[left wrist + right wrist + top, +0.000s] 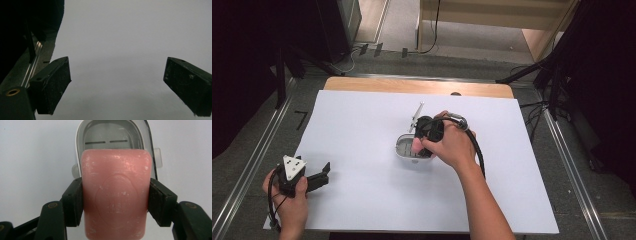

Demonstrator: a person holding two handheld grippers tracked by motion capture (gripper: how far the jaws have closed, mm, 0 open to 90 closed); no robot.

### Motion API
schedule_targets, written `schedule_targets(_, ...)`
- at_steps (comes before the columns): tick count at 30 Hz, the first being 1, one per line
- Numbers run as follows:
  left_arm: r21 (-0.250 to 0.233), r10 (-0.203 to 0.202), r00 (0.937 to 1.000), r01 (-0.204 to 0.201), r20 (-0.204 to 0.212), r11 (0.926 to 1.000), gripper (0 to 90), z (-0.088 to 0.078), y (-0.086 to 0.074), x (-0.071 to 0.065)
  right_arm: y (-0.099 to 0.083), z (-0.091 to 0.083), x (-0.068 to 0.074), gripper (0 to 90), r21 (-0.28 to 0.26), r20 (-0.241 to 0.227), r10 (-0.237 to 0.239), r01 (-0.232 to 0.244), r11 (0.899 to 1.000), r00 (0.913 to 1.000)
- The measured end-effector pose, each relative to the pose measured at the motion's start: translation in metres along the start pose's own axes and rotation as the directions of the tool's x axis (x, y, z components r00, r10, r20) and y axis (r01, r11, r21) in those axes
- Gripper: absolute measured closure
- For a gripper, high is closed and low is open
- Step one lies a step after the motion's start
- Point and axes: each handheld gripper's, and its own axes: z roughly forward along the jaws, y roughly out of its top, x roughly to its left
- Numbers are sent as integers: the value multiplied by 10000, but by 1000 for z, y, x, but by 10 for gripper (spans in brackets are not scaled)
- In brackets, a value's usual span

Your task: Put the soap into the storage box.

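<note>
A pink bar of soap (116, 195) is clamped between the jaws of my right gripper (115, 202), which is shut on it. Just beyond the bar lies an open white soap dish (110, 135) with a grey slotted inside. From above, the right gripper (424, 142) sits over the near side of that dish (404, 146) in the middle of the table, and the soap (416, 146) peeks out pink under the hand. My left gripper (323, 175) rests at the front left, open, with nothing between its fingers (53, 85).
A white sheet (362, 125) covers the wooden table (412, 86). A thin silver rod-like item (416, 116) lies just behind the dish. Metal rails (257, 150) run along both table sides, with dark stands and cables beyond.
</note>
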Motion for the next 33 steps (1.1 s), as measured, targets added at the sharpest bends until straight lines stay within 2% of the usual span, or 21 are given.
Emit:
schedule_targets(14, 71, -15, 10000, 15, 14, 10000, 80, 1, 0, 0, 22, 11, -3, 388, 172, -149, -426, 428, 9989, 9990)
schedule_targets(19, 70, -16, 10000, 15, 13, 10000, 80, 1, 0, 0, 23, 14, -5, 388, 262, -245, -518, 525, 9983, 9984)
schedule_targets(23, 110, -17, 10000, 17, 0, 9999, 80, 1, 0, 0, 22, 15, -6, 388, 408, -204, -352, 360, 9985, 9992)
schedule_targets(33, 102, -39, 10000, 39, 26, 9999, 80, 1, 0, 0, 20, 15, -7, 390, 54, -199, -449, 450, 9990, 9988)
